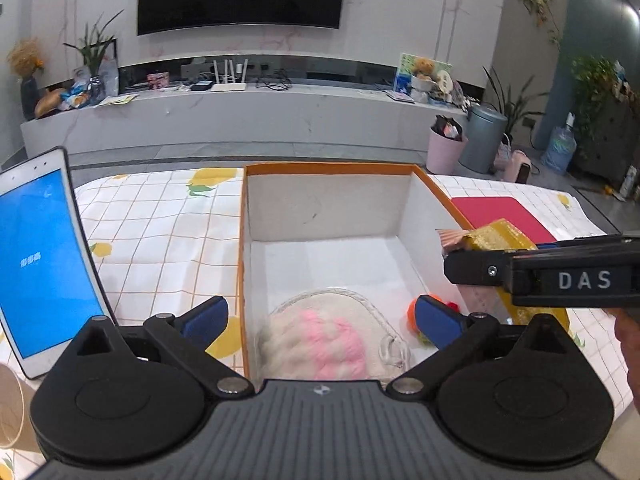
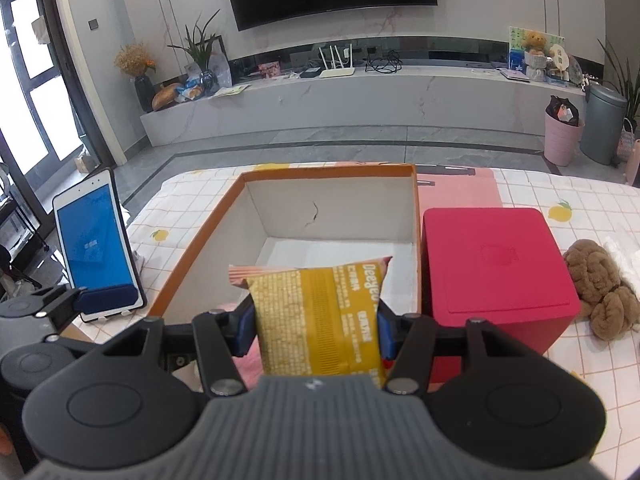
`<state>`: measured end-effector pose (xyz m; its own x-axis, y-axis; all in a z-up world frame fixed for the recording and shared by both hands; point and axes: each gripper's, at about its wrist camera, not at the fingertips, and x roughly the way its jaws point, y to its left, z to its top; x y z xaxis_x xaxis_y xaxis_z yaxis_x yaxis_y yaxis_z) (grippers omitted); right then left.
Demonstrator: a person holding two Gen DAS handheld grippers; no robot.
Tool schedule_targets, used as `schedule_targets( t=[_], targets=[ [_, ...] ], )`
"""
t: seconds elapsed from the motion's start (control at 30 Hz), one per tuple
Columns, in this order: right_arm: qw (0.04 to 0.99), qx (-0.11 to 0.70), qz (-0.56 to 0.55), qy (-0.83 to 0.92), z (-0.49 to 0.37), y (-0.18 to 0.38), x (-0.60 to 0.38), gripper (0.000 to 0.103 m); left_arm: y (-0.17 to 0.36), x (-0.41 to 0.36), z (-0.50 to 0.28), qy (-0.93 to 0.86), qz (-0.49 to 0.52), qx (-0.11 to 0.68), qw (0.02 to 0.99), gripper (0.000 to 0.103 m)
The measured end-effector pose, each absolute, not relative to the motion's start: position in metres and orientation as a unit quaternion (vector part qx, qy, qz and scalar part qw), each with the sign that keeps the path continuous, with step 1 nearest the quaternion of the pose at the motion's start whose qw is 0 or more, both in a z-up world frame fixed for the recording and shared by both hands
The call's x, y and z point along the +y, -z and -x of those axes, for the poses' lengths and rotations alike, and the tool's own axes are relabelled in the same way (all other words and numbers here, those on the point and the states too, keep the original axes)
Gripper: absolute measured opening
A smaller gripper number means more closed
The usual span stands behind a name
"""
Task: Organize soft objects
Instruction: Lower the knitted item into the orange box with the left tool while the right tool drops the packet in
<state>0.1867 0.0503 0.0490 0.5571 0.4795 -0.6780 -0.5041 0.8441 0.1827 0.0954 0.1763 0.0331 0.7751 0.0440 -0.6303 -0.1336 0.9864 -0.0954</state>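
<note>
Your left gripper (image 1: 320,316) is spread as wide as it goes, nothing pressed between the pads. The fluffy pink-and-white pouch (image 1: 320,340) lies on the floor of the orange-rimmed box (image 1: 332,168), directly below and between those pads, not touched. A small orange-and-red soft thing (image 1: 436,306) sits in the box just behind your right-hand pad, partly hidden.

Your right gripper (image 2: 316,320) is clamped at mid width on the yellow snack packet (image 2: 320,312), pads on its two side edges. The packet's long axis runs forward along the fingers, top seal pointing away from you and hanging over the box's near rim.

The relation that matters: the open box is straight ahead of and below the packet, red box (image 2: 496,272) just to the right of it, tablet (image 2: 96,244) off to the left. My read: the right hand is the one to act, and the drop needs a short push forward past the rim, so the packet clears the wall and lands in the free space beyond the pouch. Keep the left one out of that path.

The brown plush (image 2: 600,288) is still out on the cloth, right of the red box, nearer your right hand.
</note>
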Motion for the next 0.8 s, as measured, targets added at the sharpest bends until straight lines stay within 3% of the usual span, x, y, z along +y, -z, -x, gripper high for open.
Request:
schedule_targets(
  t=[0.2, 0.47, 0.8],
  targets=[
    [0.873, 0.399, 0.024, -0.280, -0.196, -0.040, 0.069, 0.056, -0.028, 0.176, -0.088, -0.052, 0.085, 0.305, 0.947, 0.103],
    [0.854, 0.447, 0.041, -0.263, -0.206, -0.013, 0.096, 0.056, -0.023, 0.168, -0.086, -0.057, -0.013, 0.314, 0.948, 0.103],
    [0.833, 0.507, 0.086, -0.203, -0.223, 0.016, 0.111, 0.056, 0.000, 0.169, -0.087, -0.051, -0.002, 0.338, 0.940, 0.103]
  ],
)
